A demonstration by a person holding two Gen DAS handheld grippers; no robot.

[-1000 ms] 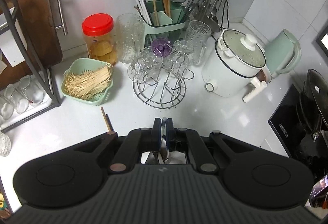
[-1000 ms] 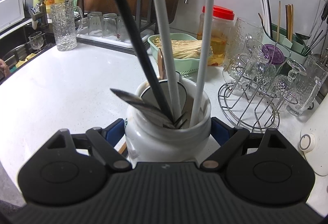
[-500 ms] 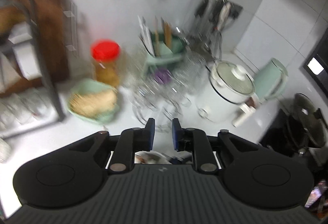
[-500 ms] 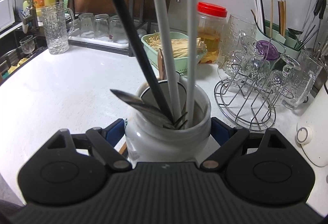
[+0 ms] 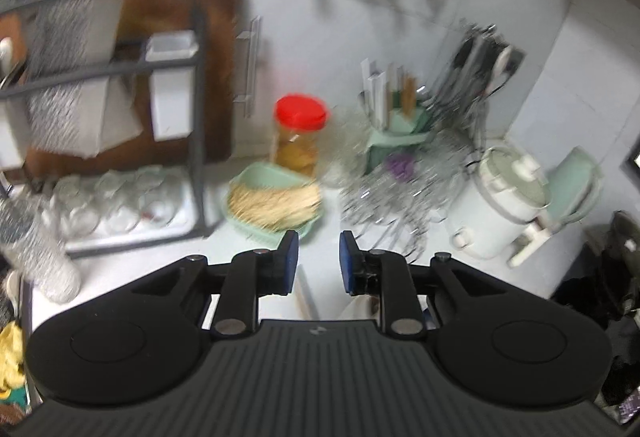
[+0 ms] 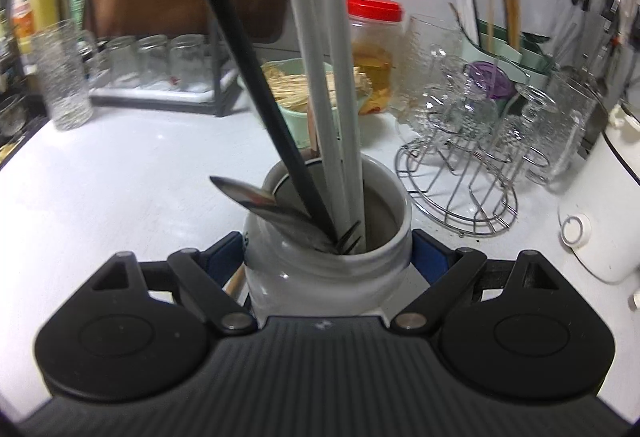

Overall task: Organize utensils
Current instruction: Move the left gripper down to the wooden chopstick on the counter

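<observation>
- Holding the white jar (image 6: 326,261) steady: your right gripper (image 6: 326,257) has its jaws spread wide, pads pressed on both sides of the jar body, jar low centre in the right wrist view on the counter (image 6: 120,181).
- Your left gripper (image 5: 314,263) carries nothing; its jaws have just been opening, now a narrow gap, only bare counter and a wooden stick seen through it.
- Done so far, judging by the jar: it already holds a black handle (image 6: 248,77), two pale grey handles (image 6: 324,85), a steel spoon (image 6: 256,203) leaning over the rim, and dark fork tines (image 6: 348,237) at the front.
- Left, as I judge it: one wooden chopstick (image 6: 236,279) lies on the counter just beside the jar, by your right gripper's left pad; likely your next pick.
- Whether the chopsticks in the green caddy (image 6: 508,53) belong to the job, cannot tell.
- Materials: jar is glossy glazed ceramic, round, bulging shoulder, thick lip, so slippery under the pads.
- Handles are long, straight, matte, plastic-looking; spoon is polished metal.
- Counter is smooth speckled white.
- Left wrist view is motion-blurred; fine detail there unreadable.
</observation>
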